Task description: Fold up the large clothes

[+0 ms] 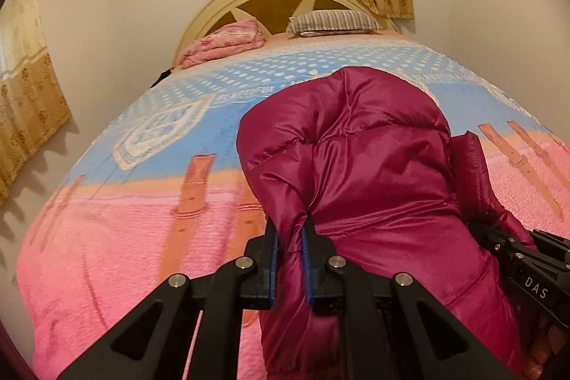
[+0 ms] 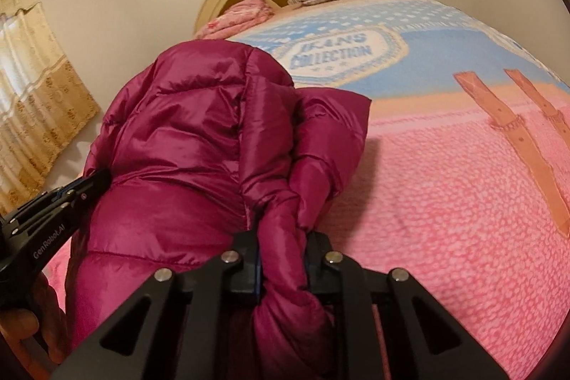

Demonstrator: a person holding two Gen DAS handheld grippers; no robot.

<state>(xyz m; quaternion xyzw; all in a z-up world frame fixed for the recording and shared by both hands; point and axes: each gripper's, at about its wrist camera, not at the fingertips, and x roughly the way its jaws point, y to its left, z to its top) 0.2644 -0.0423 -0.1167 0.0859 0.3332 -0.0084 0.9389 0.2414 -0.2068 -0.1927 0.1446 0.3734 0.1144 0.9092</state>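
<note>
The left tongs [image 1: 290,259] pinch a thin fold of the magenta puffer jacket [image 1: 356,166] at its near edge, and the right tongs [image 2: 283,269] clamp a thicker bunched roll of the same jacket. Judging by the paired grips, both hold one end so the bulky garment can be carried over in a fold without slipping. The jacket is glossy, quilted in puffed bands, and humps up between the tongs, its far part resting on the bed [image 1: 107,237], on the pink near half of the blanket, well short of the striped pillow [image 1: 331,22].
</note>
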